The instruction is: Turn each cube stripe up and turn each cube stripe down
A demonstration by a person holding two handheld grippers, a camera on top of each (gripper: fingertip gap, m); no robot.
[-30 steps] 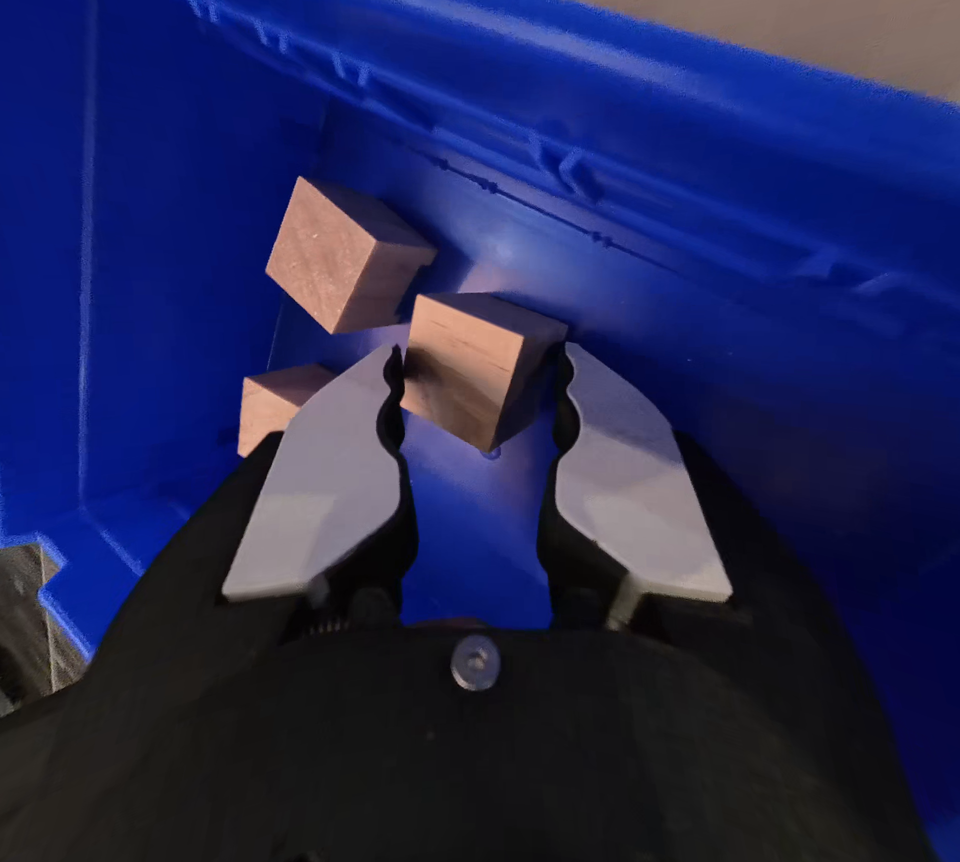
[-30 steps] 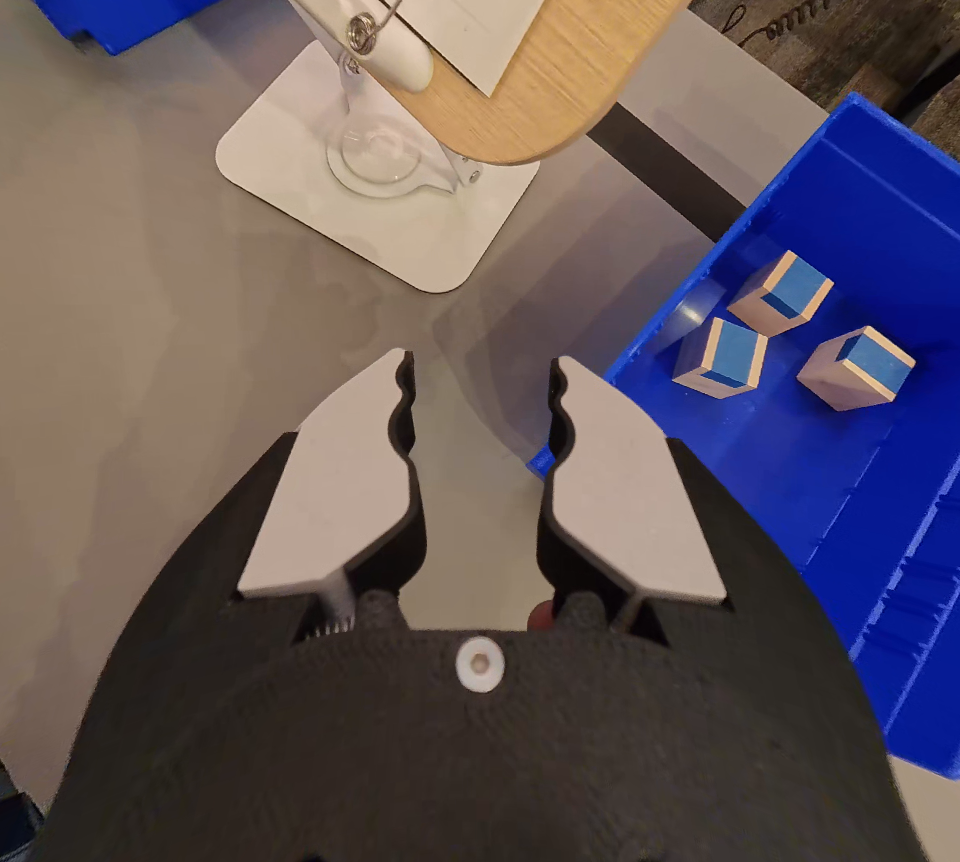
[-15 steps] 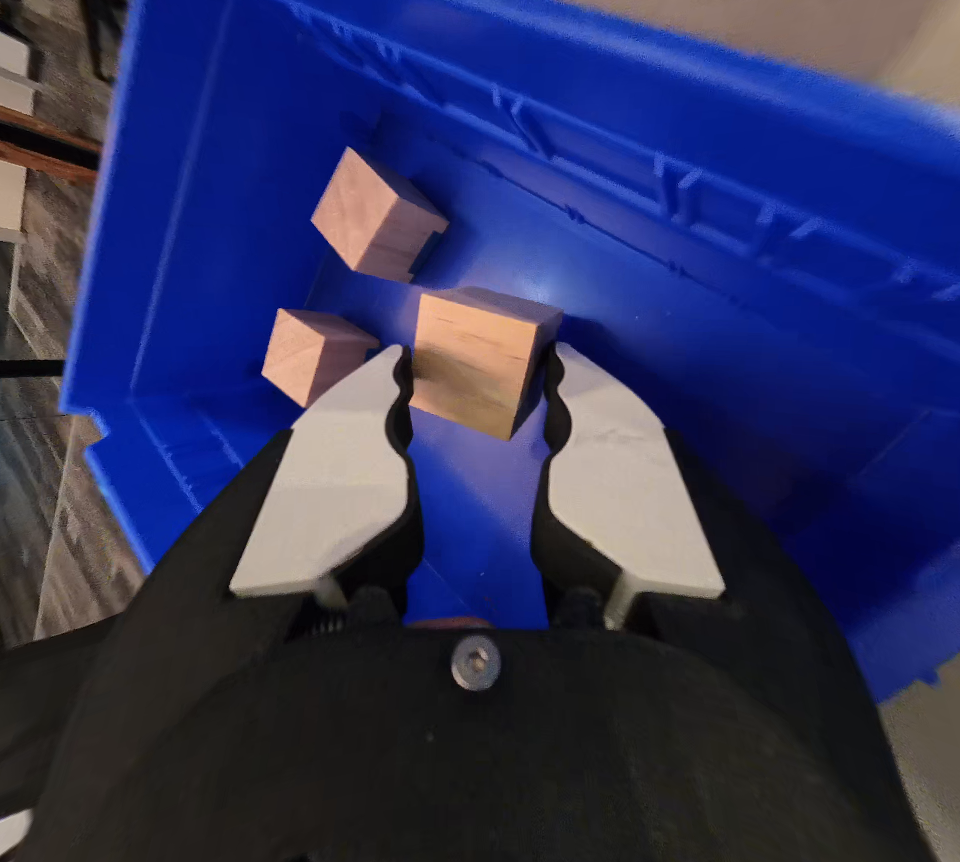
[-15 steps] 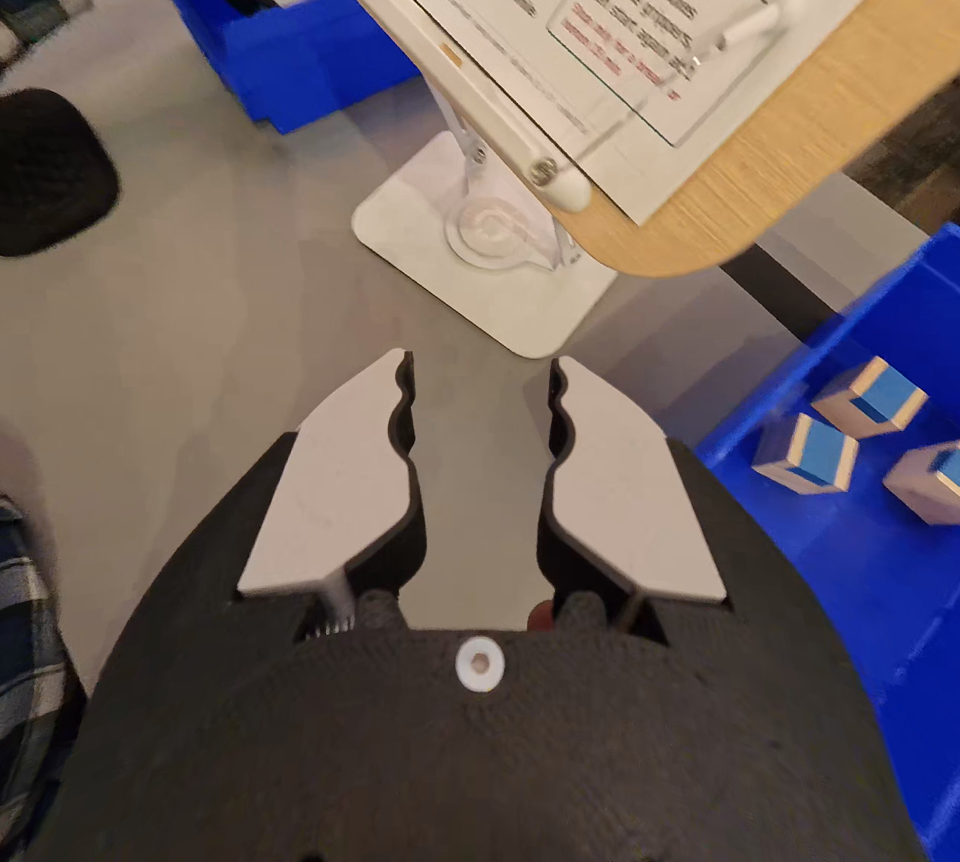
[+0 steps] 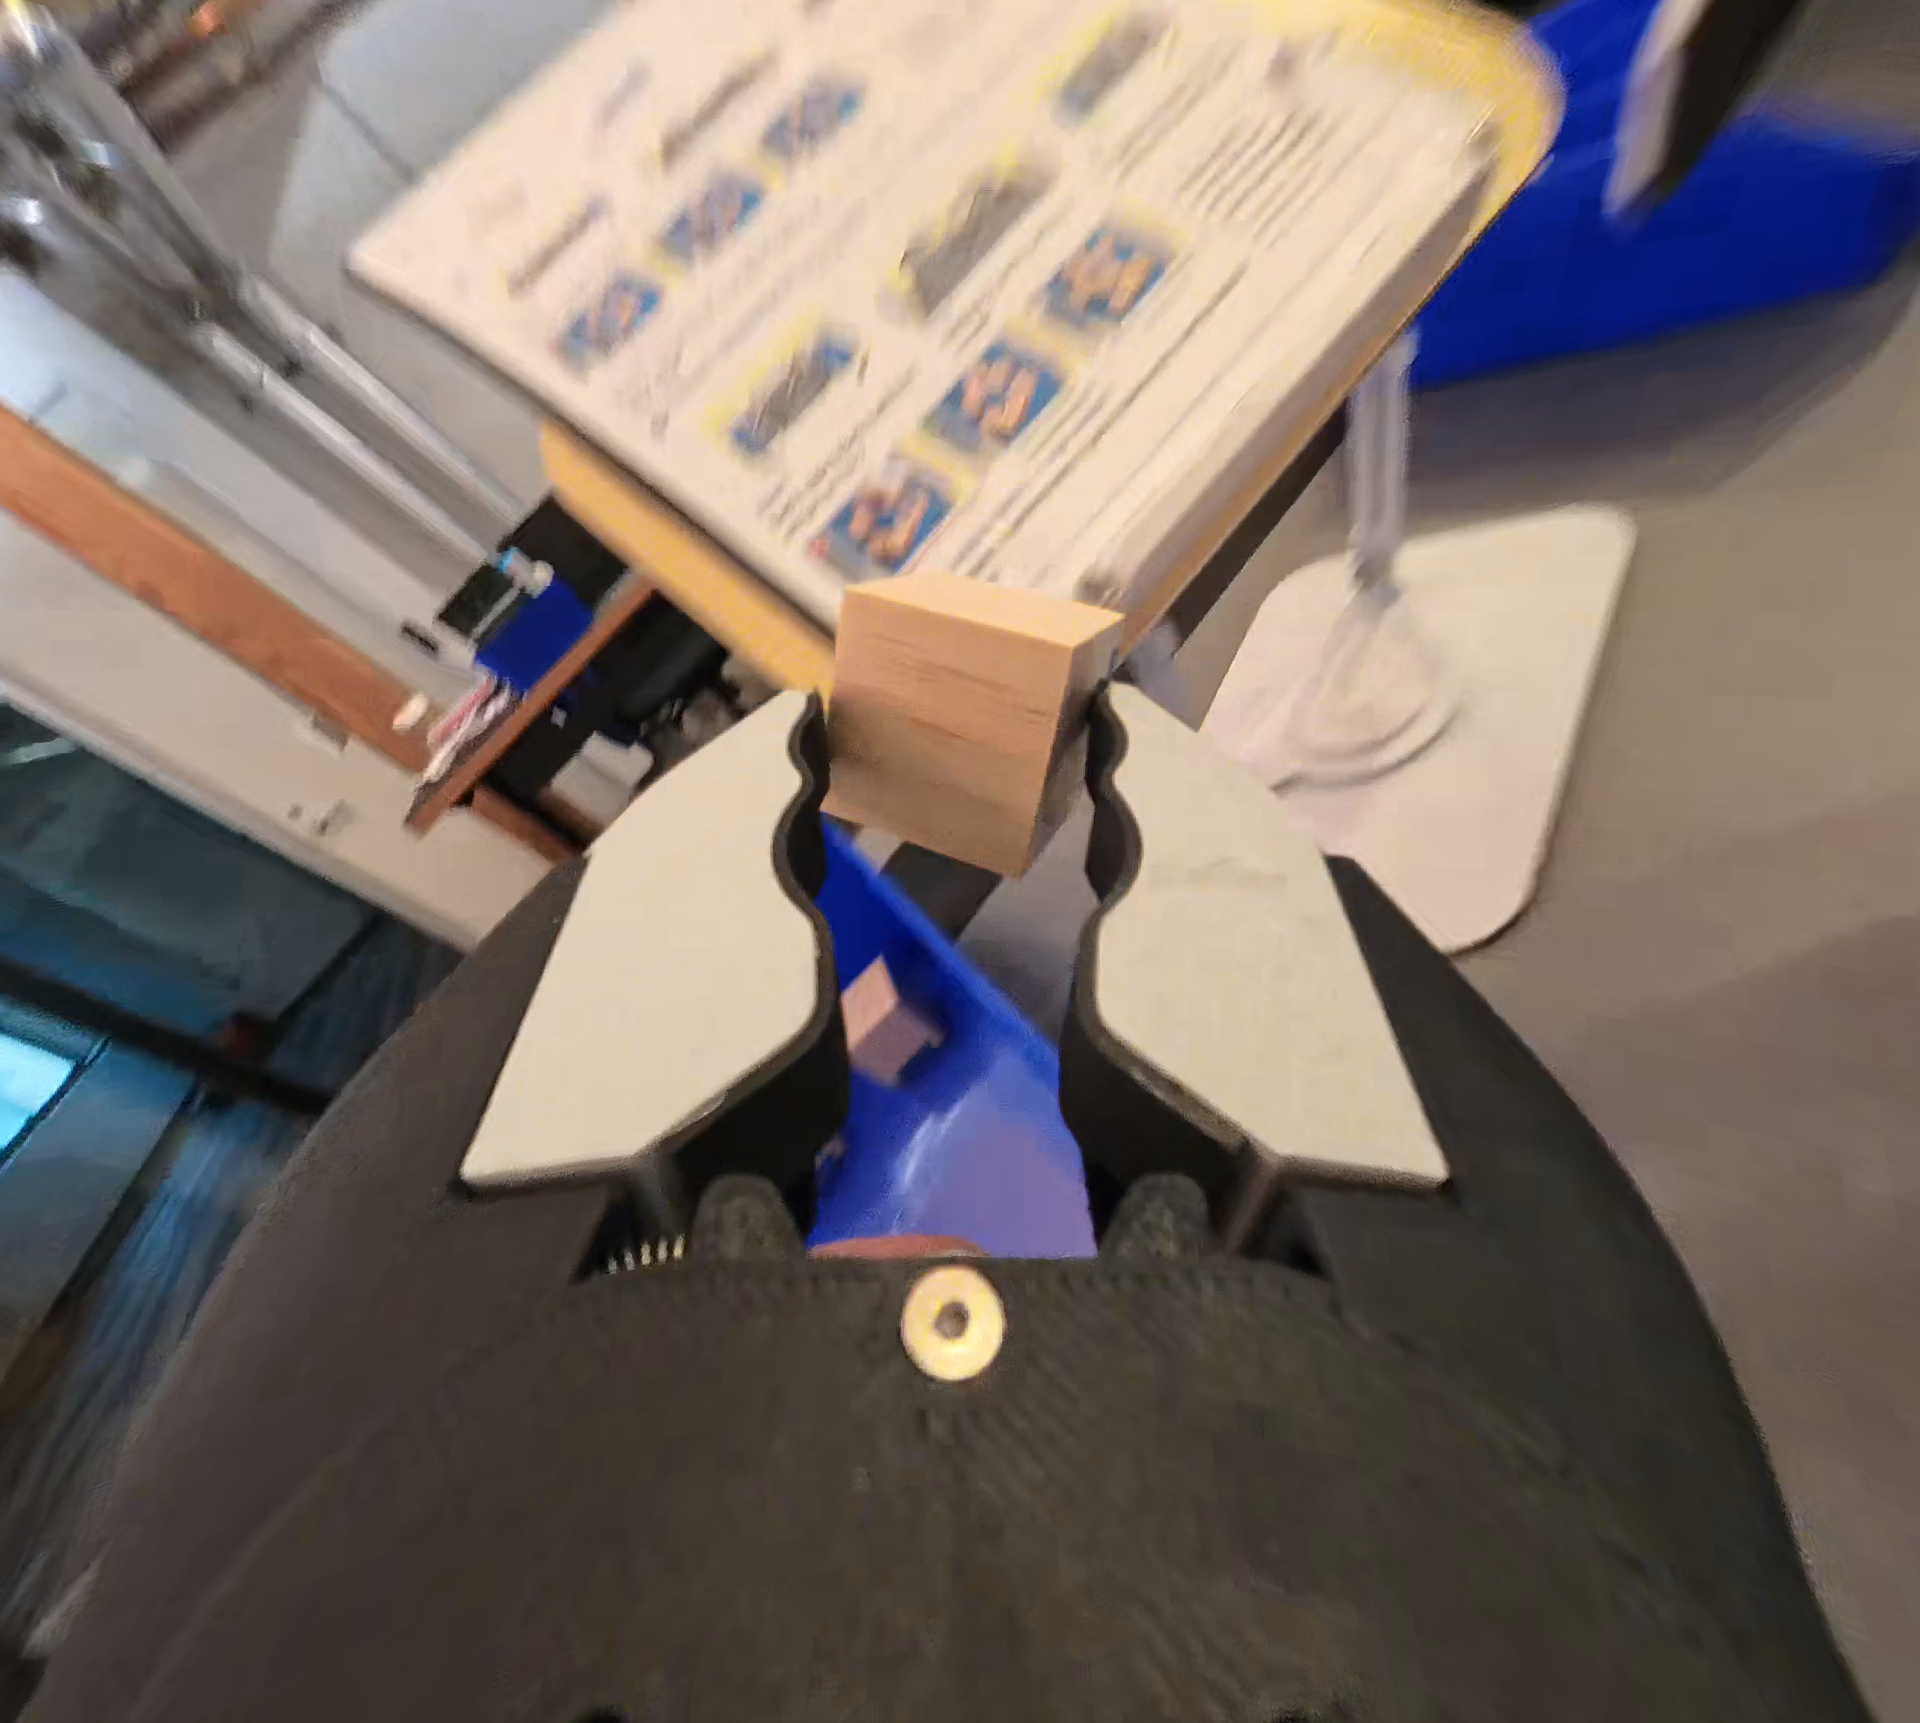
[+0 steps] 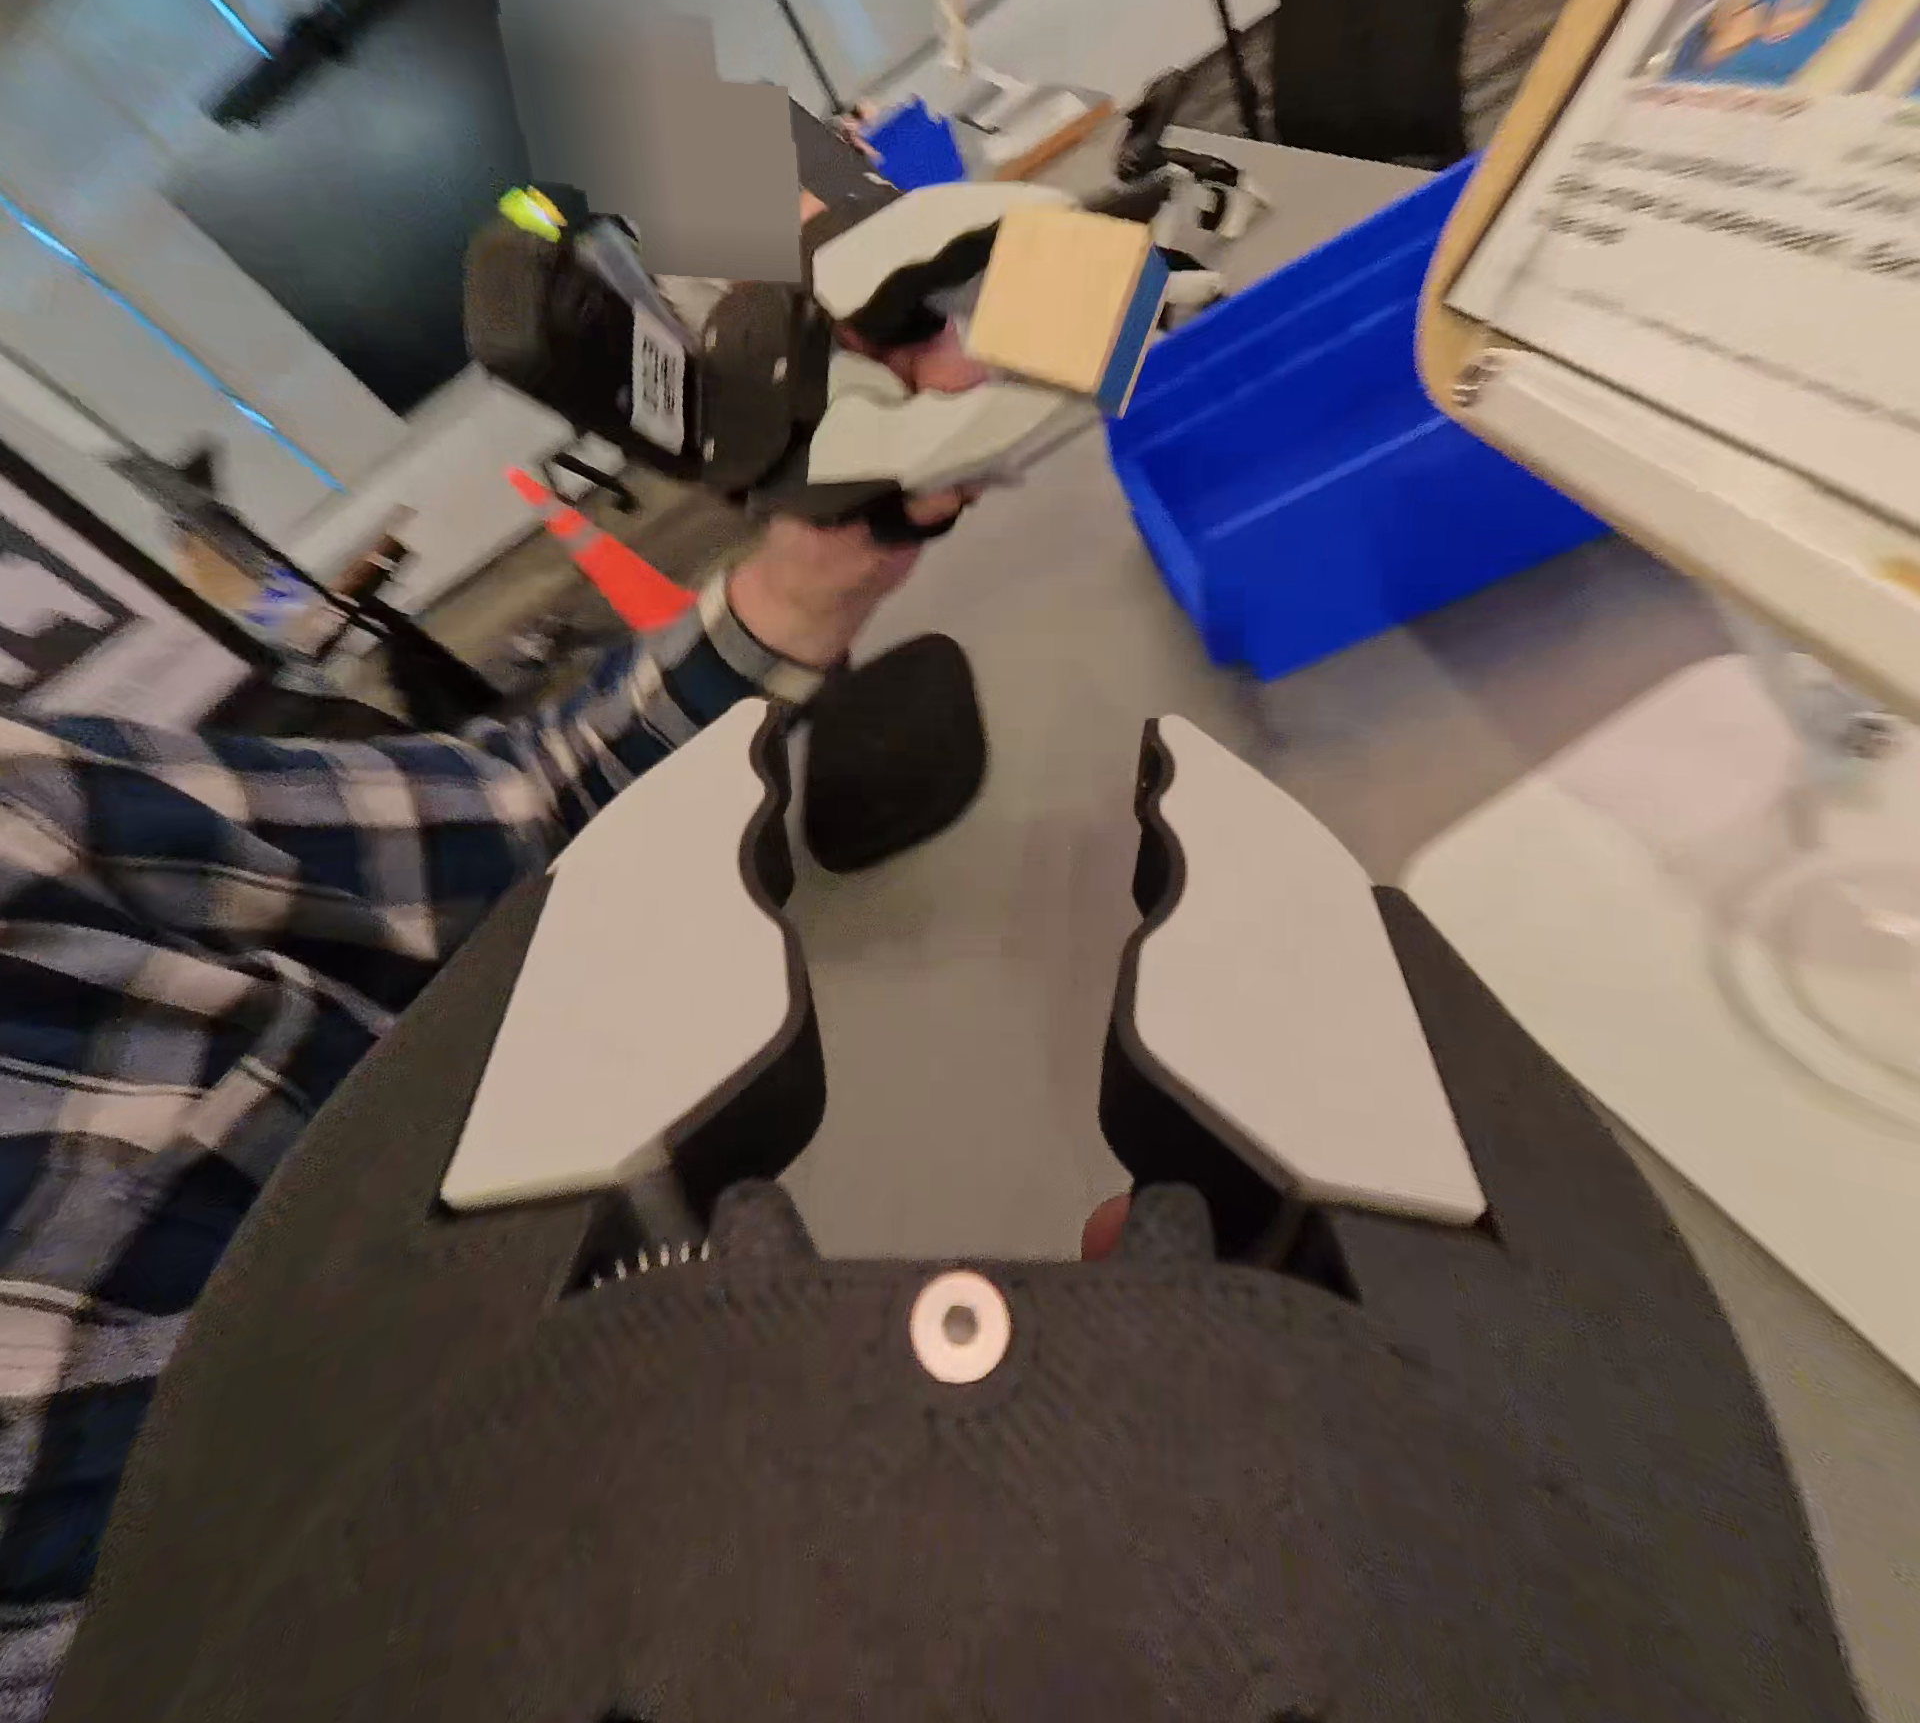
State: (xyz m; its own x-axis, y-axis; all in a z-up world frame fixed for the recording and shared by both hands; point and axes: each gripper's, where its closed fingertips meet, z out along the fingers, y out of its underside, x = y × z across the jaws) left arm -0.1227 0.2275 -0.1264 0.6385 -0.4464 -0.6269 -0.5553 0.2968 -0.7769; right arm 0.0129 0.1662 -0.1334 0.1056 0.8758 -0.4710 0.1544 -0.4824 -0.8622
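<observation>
My left gripper is shut on a wooden cube and holds it in the air, both pads pressed on its sides. In the right wrist view the same cube shows a blue stripe on its far face, held up by the left gripper above a blue bin. Below the jaws in the left wrist view lies a blue bin with another cube in it. My right gripper is open and empty above the grey table.
A tilted board with printed sheets stands on a white base, also in the right wrist view. A person's hand and plaid sleeve hold the left gripper. A black pad lies on the table.
My left gripper closed on the cube in the bin and lifted it out into the air. My right gripper swung left toward it and its jaws opened wider.
</observation>
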